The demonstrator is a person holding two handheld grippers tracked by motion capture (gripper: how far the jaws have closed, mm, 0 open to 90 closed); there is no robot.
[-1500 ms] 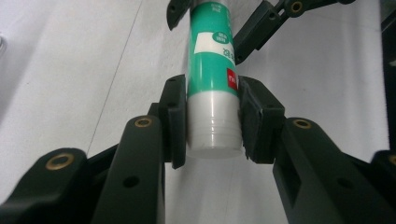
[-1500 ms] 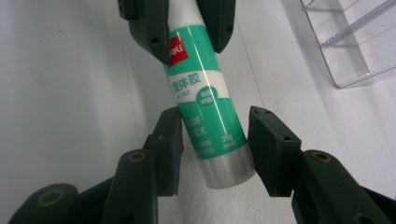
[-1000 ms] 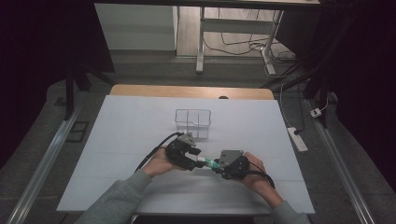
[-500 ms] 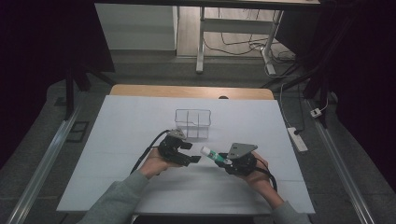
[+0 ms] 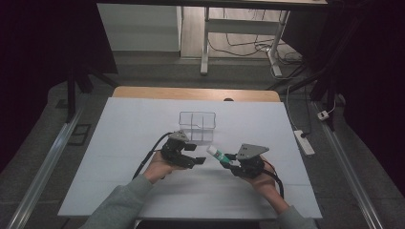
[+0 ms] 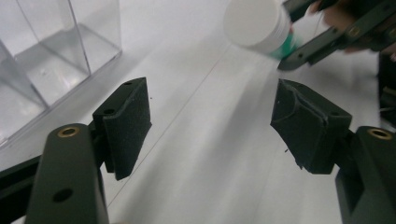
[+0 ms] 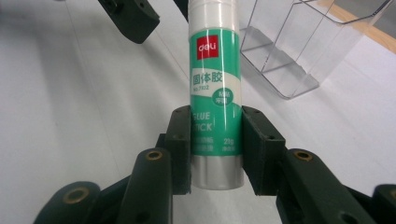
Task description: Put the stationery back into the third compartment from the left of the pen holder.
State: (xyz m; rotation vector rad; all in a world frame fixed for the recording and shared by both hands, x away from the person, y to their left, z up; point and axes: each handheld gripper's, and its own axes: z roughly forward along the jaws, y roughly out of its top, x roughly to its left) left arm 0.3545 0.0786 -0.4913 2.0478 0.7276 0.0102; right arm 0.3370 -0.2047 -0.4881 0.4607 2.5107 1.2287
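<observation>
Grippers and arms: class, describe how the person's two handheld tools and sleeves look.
Both the left gripper and the right gripper are black, each topped by a grey three-cornered plate and trailing a black cable. Their jaws carry dark textured pads and brass-coloured rivets. The sleeves are grey.

The glue stick (image 7: 216, 79) is green around its body with white lettering, a small red logo patch near the top, a white cap end and a silvery band at its base, and the right gripper (image 7: 216, 149) clamped on it is matte black with brass-coloured rivets. The left gripper (image 6: 210, 123) is the same black with dark pads, and the organiser box (image 5: 197, 126) is clear and colourless. Everything sits on a plain white table sheet (image 5: 119, 143) with a strip of light wood edge (image 5: 196, 93) at the far side, and the person's sleeves (image 5: 117, 202) are grey-green.
</observation>
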